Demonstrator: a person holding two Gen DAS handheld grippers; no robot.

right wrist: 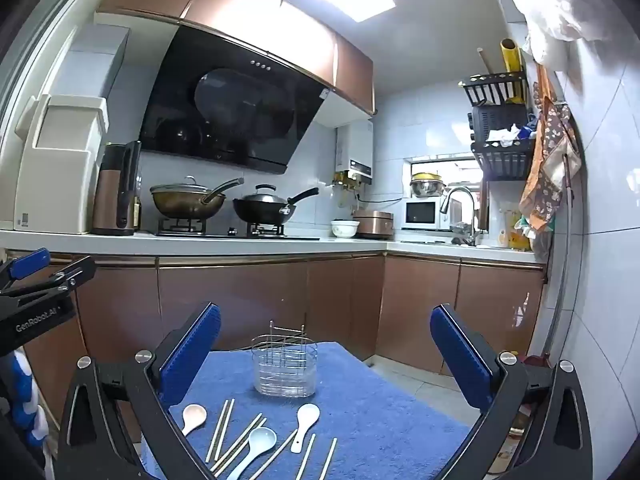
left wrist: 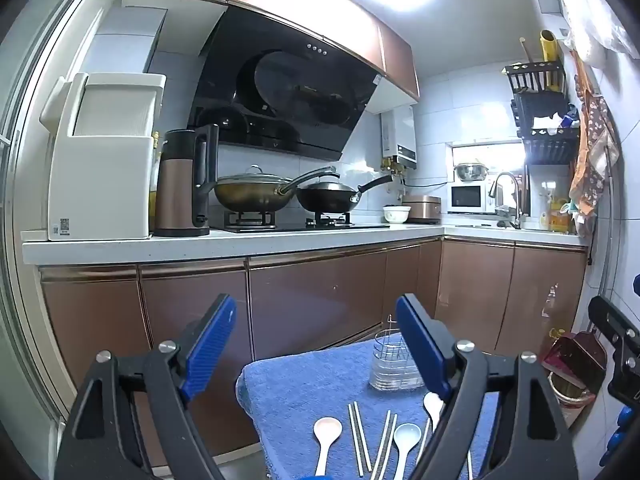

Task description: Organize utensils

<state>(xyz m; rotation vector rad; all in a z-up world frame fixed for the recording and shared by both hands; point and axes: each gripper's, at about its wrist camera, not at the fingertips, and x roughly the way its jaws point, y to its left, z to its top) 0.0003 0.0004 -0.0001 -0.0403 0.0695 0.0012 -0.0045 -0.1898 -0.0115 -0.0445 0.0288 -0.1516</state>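
Observation:
A small table covered with a blue towel (right wrist: pixel 380 408) holds a wire utensil holder (right wrist: pixel 285 364) at its far end, also in the left wrist view (left wrist: pixel 390 360). In front of it lie a pinkish spoon (right wrist: pixel 193 418), a light blue spoon (right wrist: pixel 256 446), a white spoon (right wrist: pixel 306 420) and several pairs of chopsticks (right wrist: pixel 222 430). The left view shows the same spoons (left wrist: pixel 327 438) and chopsticks (left wrist: pixel 358 436). My left gripper (left wrist: pixel 316 344) and right gripper (right wrist: pixel 326 352) are both open and empty, held above the table's near side.
A kitchen counter (left wrist: pixel 224 244) runs behind the table with a kettle (left wrist: pixel 182 184), two woks (left wrist: pixel 256 194) on a stove and a sink (right wrist: pixel 464 224). Brown cabinets (right wrist: pixel 260 300) stand below. A dustpan and bin (left wrist: pixel 572 364) sit by the right wall.

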